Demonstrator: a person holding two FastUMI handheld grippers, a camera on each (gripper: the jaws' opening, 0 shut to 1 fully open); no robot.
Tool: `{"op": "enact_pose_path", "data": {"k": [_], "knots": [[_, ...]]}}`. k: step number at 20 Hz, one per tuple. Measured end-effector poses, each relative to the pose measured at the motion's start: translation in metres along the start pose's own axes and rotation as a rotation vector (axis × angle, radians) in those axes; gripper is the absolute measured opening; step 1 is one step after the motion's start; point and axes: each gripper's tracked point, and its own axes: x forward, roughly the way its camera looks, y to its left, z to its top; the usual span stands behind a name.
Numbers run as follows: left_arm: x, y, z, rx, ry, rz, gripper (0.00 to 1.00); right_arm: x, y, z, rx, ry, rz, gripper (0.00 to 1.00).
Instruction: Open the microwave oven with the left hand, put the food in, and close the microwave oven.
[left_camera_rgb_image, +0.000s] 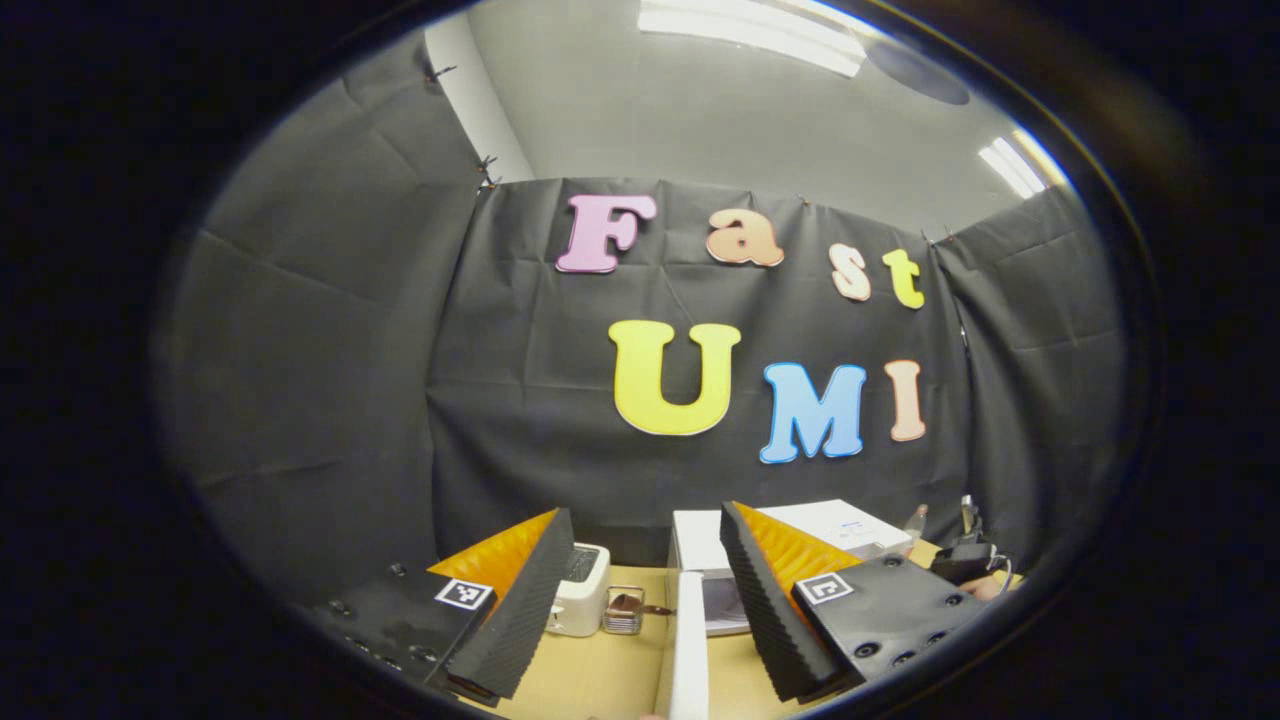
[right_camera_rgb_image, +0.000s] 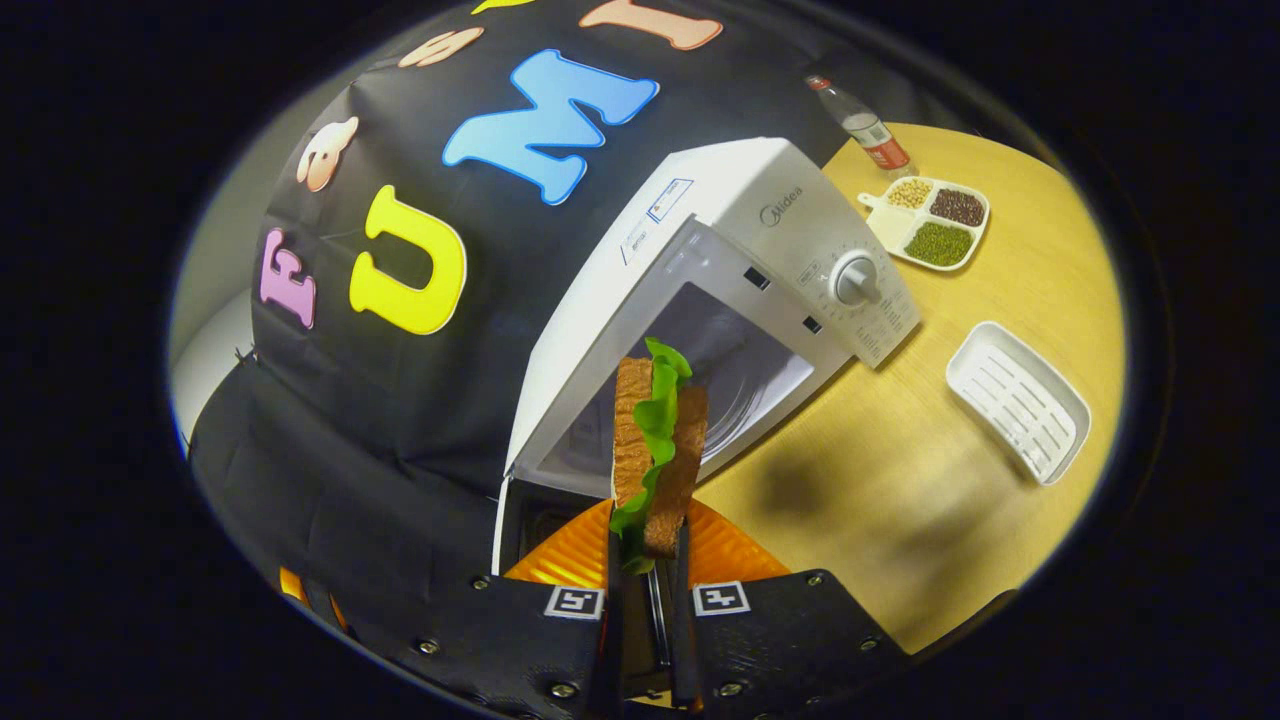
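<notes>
- Right gripper view: the sandwich (right_camera_rgb_image: 655, 450) is clamped upright in the right gripper (right_camera_rgb_image: 645, 560), just before the open microwave (right_camera_rgb_image: 740, 260).
- Its tall top could be caught on the opening's rim.
- The left gripper (left_camera_rgb_image: 640, 610) is held apart, near the door (left_camera_rgb_image: 690, 640).

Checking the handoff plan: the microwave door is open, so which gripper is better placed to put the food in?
Right. The right gripper is shut on the sandwich, held just before the open microwave cavity. The left gripper is open, holds nothing, and sits by the open door's edge.
</notes>
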Motion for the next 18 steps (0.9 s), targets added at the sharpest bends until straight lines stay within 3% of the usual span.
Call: {"op": "enact_pose_path", "data": {"k": [1,9,18], "knots": [[-0.001,0.004,-0.002,-0.008,0.003,0.003,0.97,0.01,0.003,0.0,0.041,-0.011,0.009,0.18],[0.009,0.048,-0.017,-0.021,0.036,0.057,0.97,0.086,-0.002,0.013,0.285,-0.148,0.011,0.18],[0.016,0.072,-0.032,-0.012,0.079,0.093,0.94,0.167,-0.009,0.026,0.422,-0.304,0.001,0.18]]}}
